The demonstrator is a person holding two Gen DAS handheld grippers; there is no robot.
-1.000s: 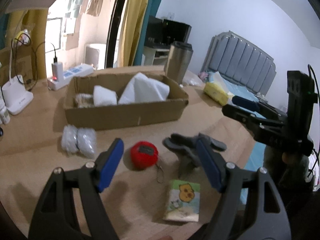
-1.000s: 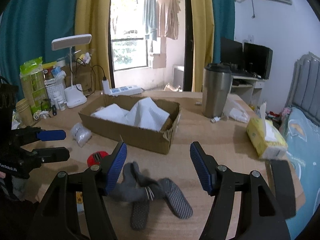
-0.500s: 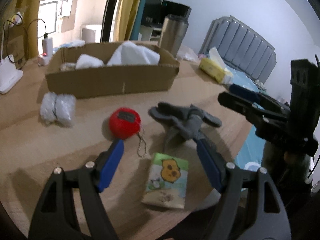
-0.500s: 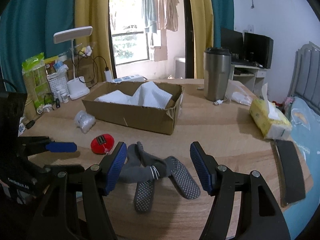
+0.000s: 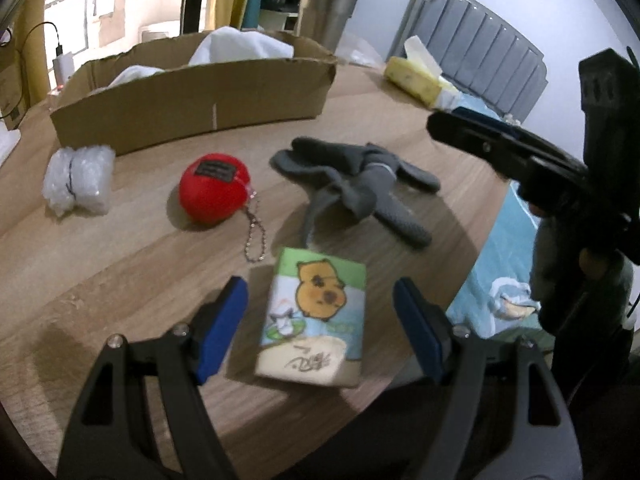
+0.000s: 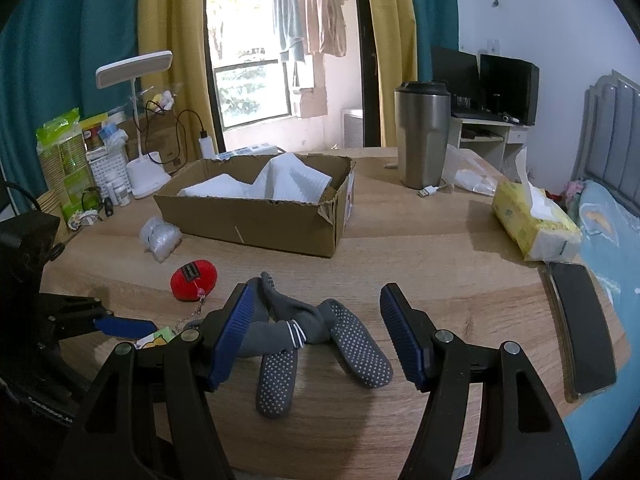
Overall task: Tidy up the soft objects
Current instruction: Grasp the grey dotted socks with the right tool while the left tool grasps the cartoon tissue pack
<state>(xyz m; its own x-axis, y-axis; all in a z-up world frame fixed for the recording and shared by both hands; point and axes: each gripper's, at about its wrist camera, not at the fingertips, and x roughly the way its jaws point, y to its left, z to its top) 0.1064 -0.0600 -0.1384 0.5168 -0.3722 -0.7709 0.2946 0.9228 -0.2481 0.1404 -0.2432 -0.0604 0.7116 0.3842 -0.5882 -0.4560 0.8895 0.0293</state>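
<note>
Some soft white cloths (image 6: 280, 184) already in the cardboard box (image 6: 256, 224), so part of the tidy-up looks done. Still out on the wooden table (image 6: 440, 264): grey socks (image 5: 356, 184) in a knot, red squishy ball (image 5: 214, 188) with a little chain, bubble wrap bundle (image 5: 78, 178) close to the box front, and small tissue pack (image 5: 316, 316) with a cartoon bear. Four things left to put away, by the look of it.

Left gripper (image 5: 320, 328) low over the table edge, jaws wide apart, holding nothing, tissue pack lying right between the blue pads (image 5: 224, 324) but not touched. Probably the next thing to grab.

Right gripper (image 6: 316, 332) also low and wide apart, holding nothing, pointing toward the box, socks lying between its fingers and just under the left one. Yellow tissue box (image 6: 532, 224) and steel cup (image 6: 420, 136) off to the right, well away from both
</note>
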